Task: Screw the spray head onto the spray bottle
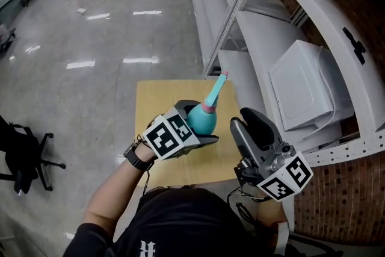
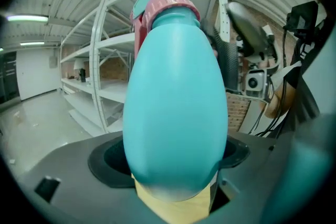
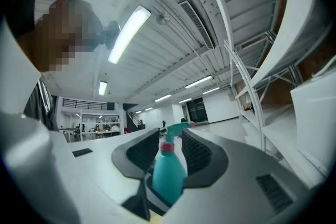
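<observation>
A teal spray bottle (image 1: 201,120) is held over the small wooden table (image 1: 156,129), with my left gripper (image 1: 198,130) shut on its round body. The teal spray head (image 1: 216,88) sits on the neck above a pink collar (image 1: 209,108) and slants up to the right. In the left gripper view the spray bottle (image 2: 176,102) fills the space between the jaws. My right gripper (image 1: 252,122) hangs to the right of the bottle, apart from it. Its black jaws point up and stand open with nothing in them. The right gripper view shows the spray bottle (image 3: 169,173) through the gap, beyond the gripper (image 3: 170,147).
White metal shelving (image 1: 283,39) runs along the right, close behind the table, with a white box (image 1: 304,84) on one shelf. A black office chair (image 1: 24,156) stands on the shiny floor at the left. More chairs stand far off at the top left.
</observation>
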